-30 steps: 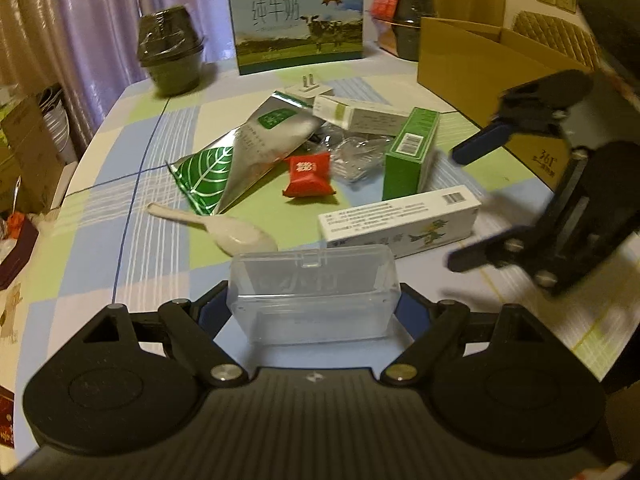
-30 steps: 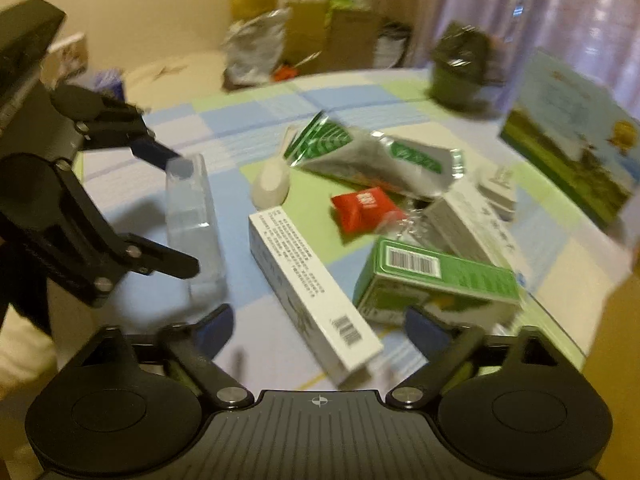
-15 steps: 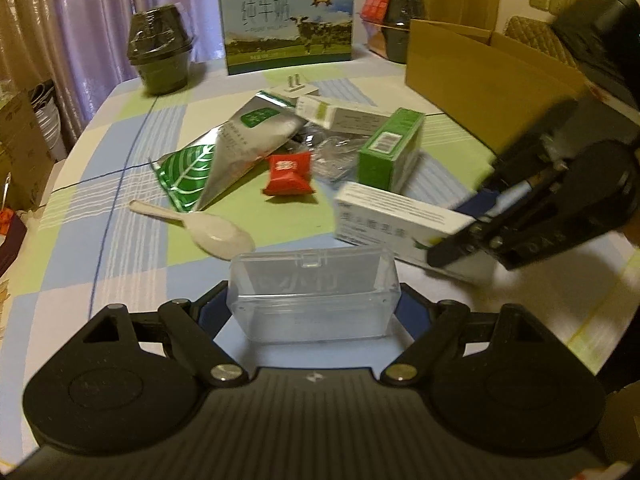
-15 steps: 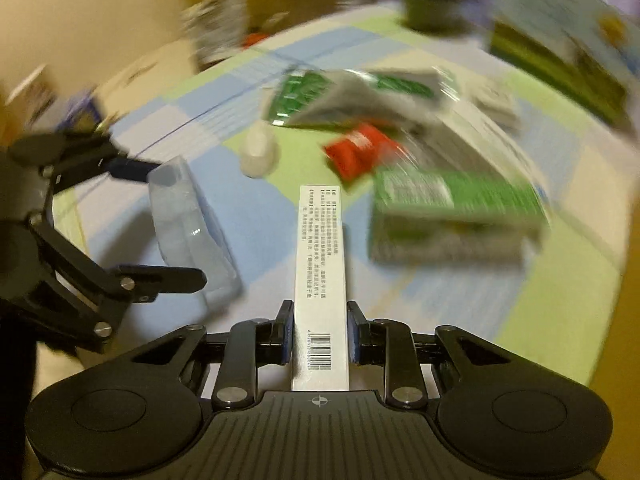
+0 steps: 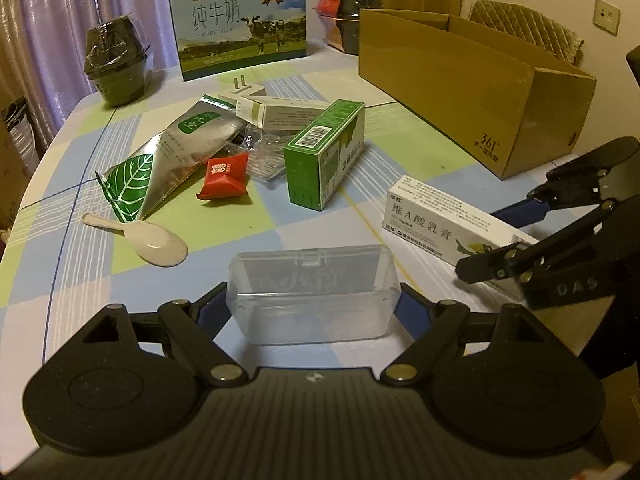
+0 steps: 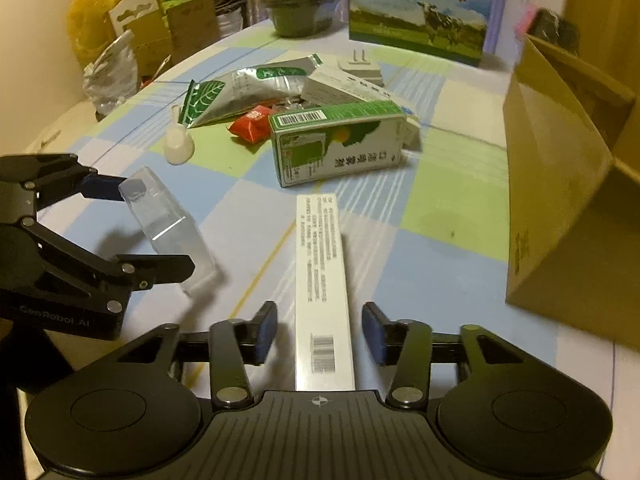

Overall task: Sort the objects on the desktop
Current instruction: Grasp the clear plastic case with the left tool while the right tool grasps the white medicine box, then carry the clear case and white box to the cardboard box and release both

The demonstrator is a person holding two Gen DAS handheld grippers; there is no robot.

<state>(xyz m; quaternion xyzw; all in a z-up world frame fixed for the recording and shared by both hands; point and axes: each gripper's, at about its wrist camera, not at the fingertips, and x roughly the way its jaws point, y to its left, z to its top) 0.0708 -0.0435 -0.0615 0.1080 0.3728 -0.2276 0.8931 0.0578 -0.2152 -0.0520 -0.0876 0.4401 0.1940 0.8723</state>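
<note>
The left gripper (image 5: 313,308) clamps the clear plastic case (image 5: 313,294) by its ends, seemingly just off the checked tablecloth (image 5: 80,248). The right gripper (image 6: 320,334) straddles the white ointment box (image 6: 322,280) lengthwise with pads apart, released, probably parked near the cardboard box (image 6: 560,208) for sorting.

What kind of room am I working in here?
Probably a home dining room: a checked tablecloth, purple curtains behind a milk gift box, and a quilted chair.

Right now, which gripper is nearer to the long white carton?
Right. The right gripper straddles the long white carton, jaws open, pads apart from its sides. The left gripper is off to the side, shut on the clear plastic case.
</note>
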